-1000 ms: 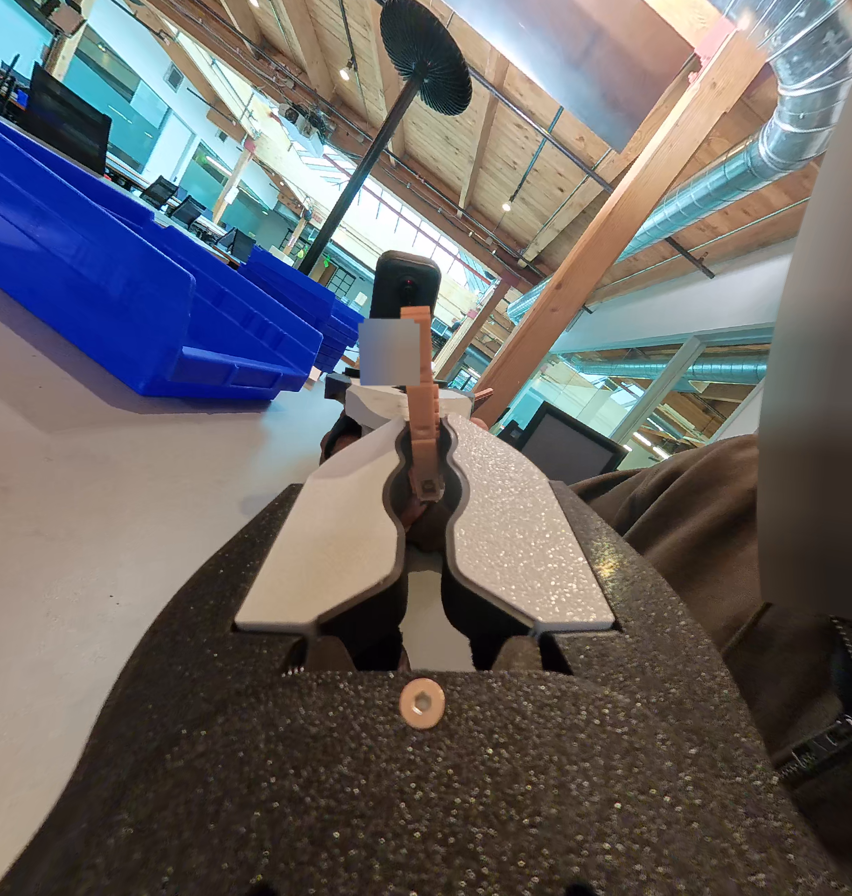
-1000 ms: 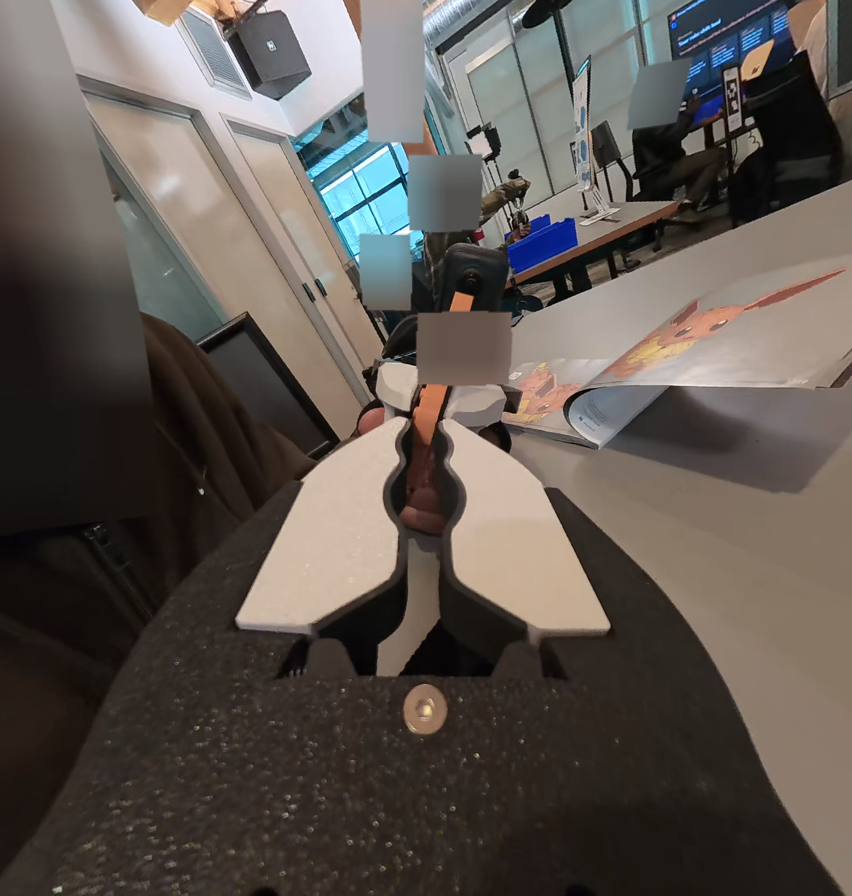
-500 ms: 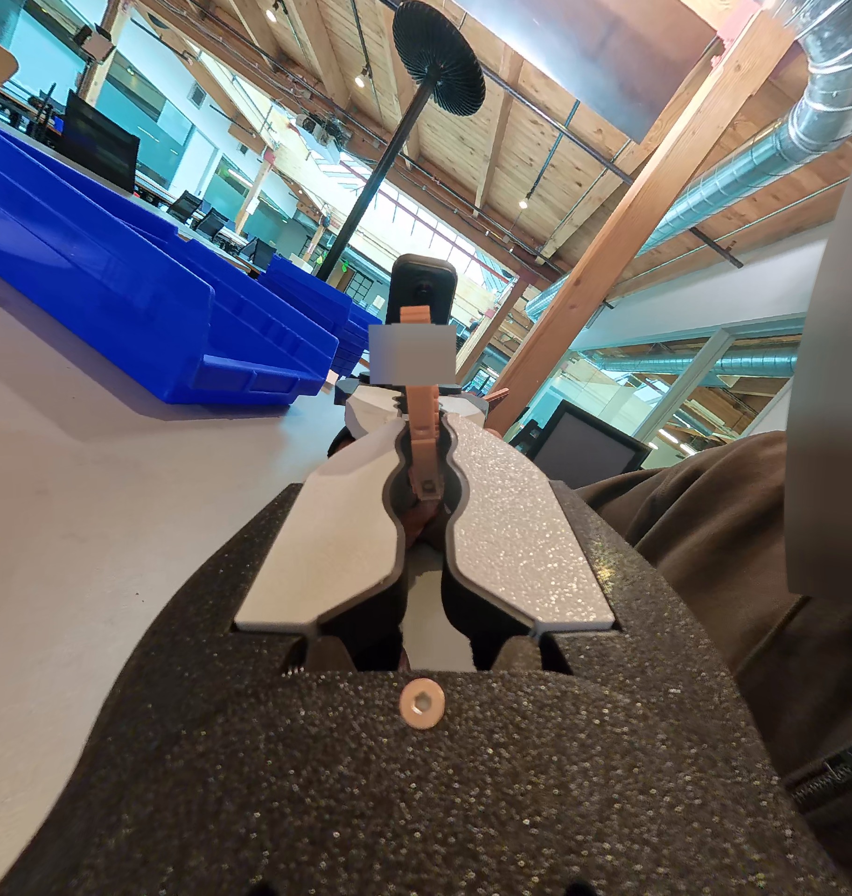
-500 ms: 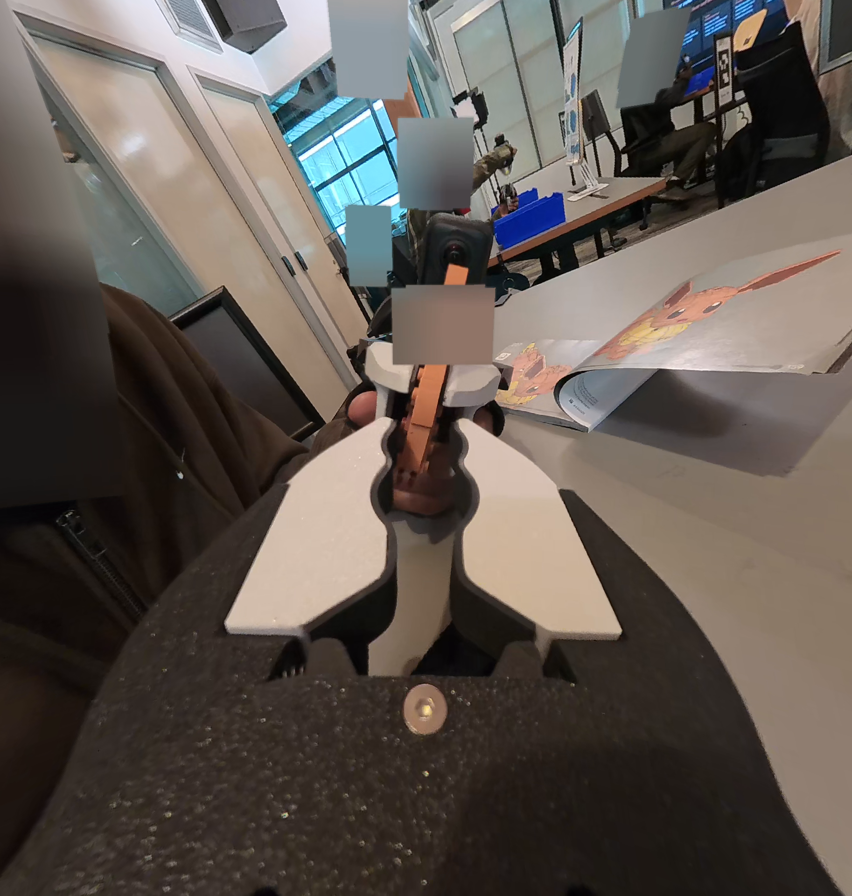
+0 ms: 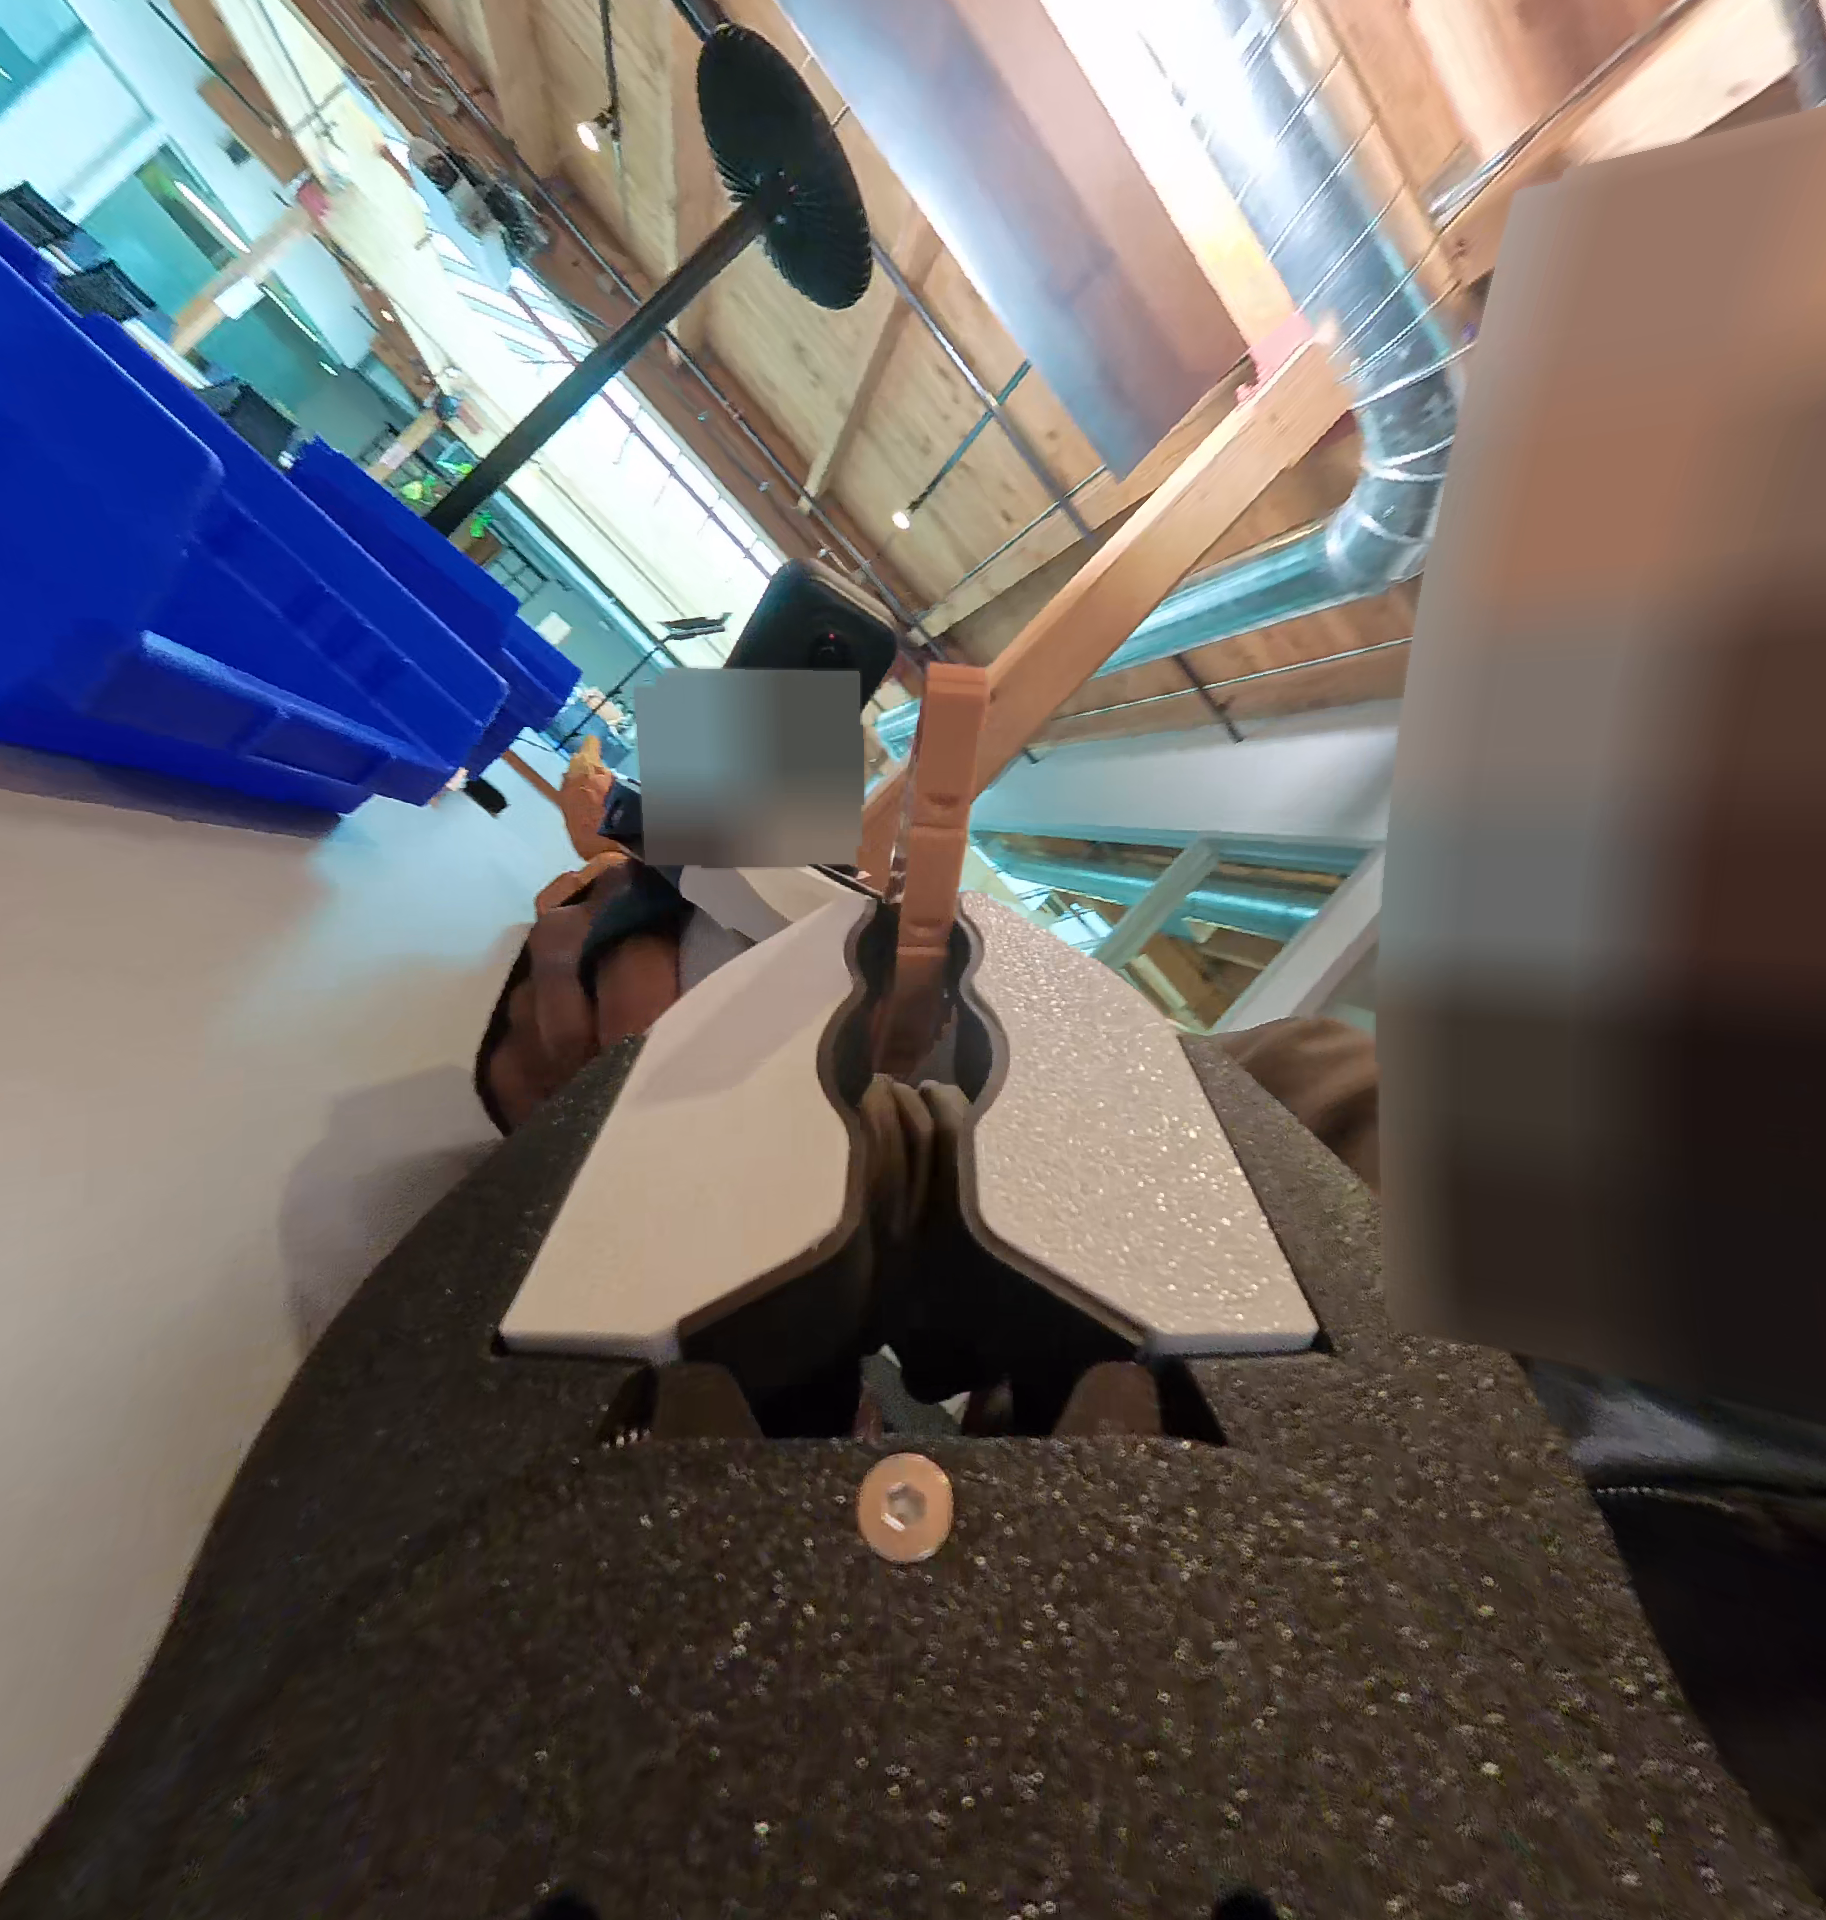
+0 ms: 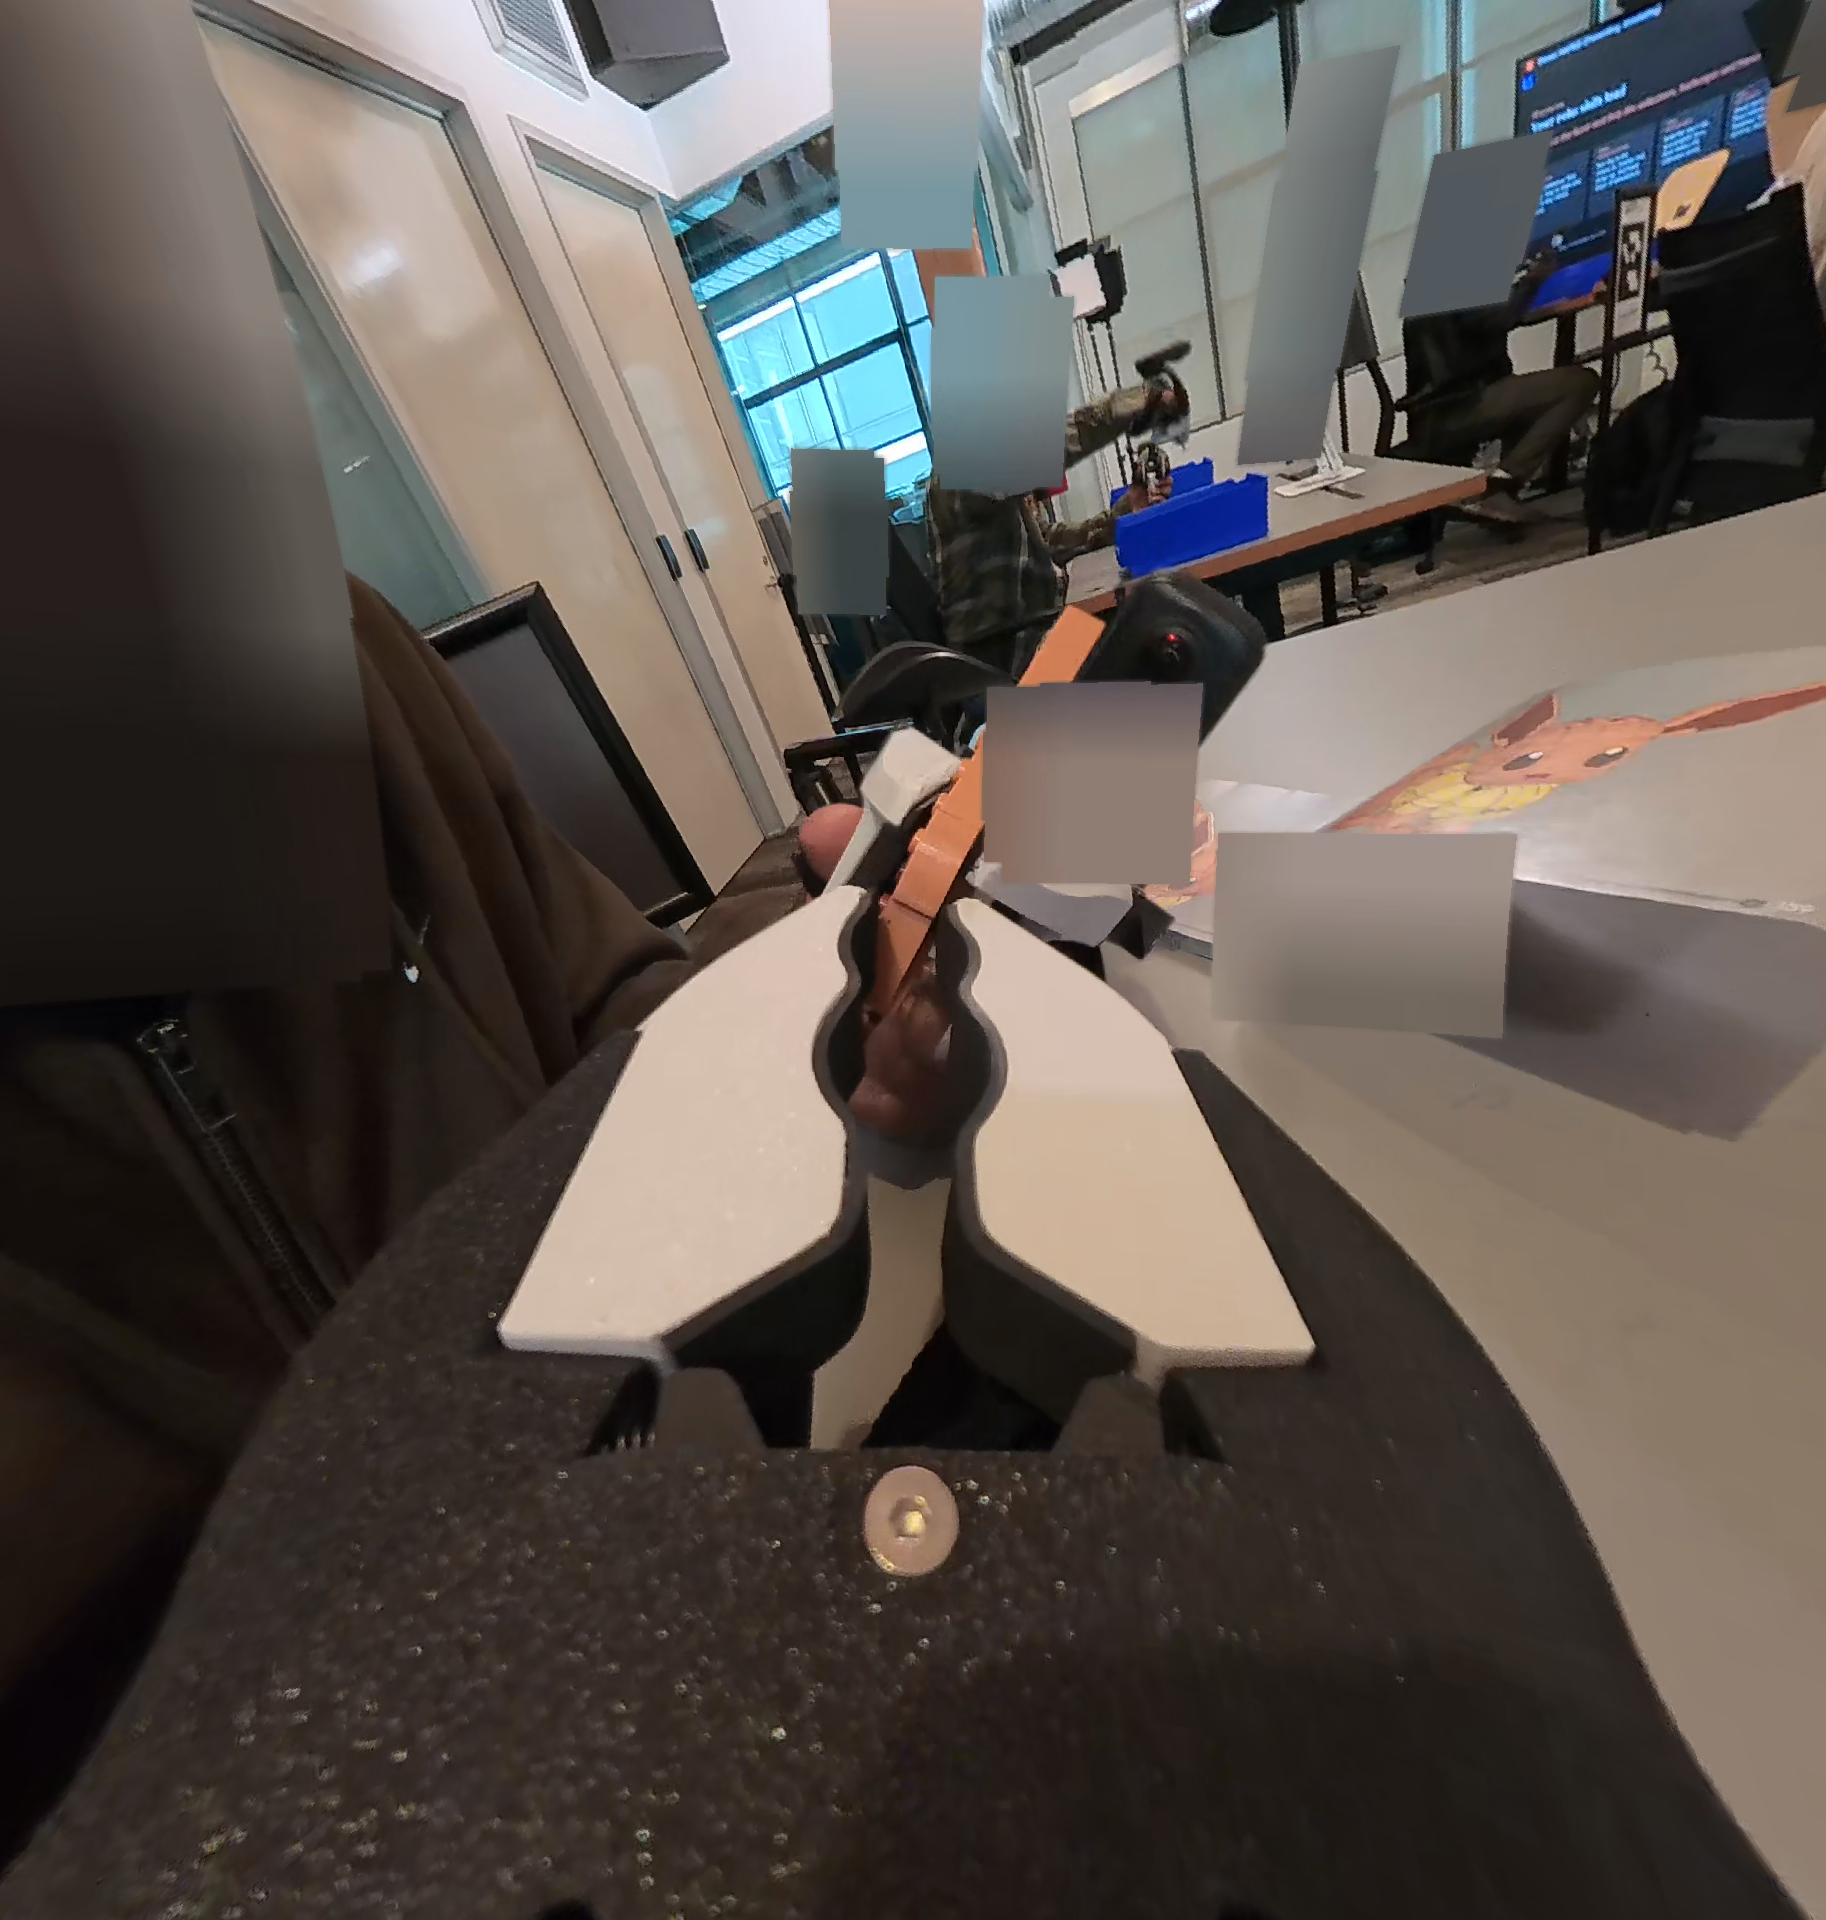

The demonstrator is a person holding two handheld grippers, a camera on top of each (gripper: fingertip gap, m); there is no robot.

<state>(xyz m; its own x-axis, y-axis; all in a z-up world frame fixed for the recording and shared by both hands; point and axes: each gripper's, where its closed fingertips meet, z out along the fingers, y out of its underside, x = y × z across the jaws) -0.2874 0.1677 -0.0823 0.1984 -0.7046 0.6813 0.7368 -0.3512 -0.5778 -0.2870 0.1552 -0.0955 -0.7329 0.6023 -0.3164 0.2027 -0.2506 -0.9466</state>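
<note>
The pale grey counter [image 5: 161, 1091] lies bare up to the blue plastic bins [image 5: 161, 623] along its far edge. Both the left gripper [image 5: 914, 935] and right gripper [image 6: 909, 935] seem clenched on one orange segmented plastic strip [image 5: 940, 810], blurred at the fingertips.

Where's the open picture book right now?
In the right wrist view the picture book lies open on the grey table, at the right, just beyond the other gripper's black camera.
</note>
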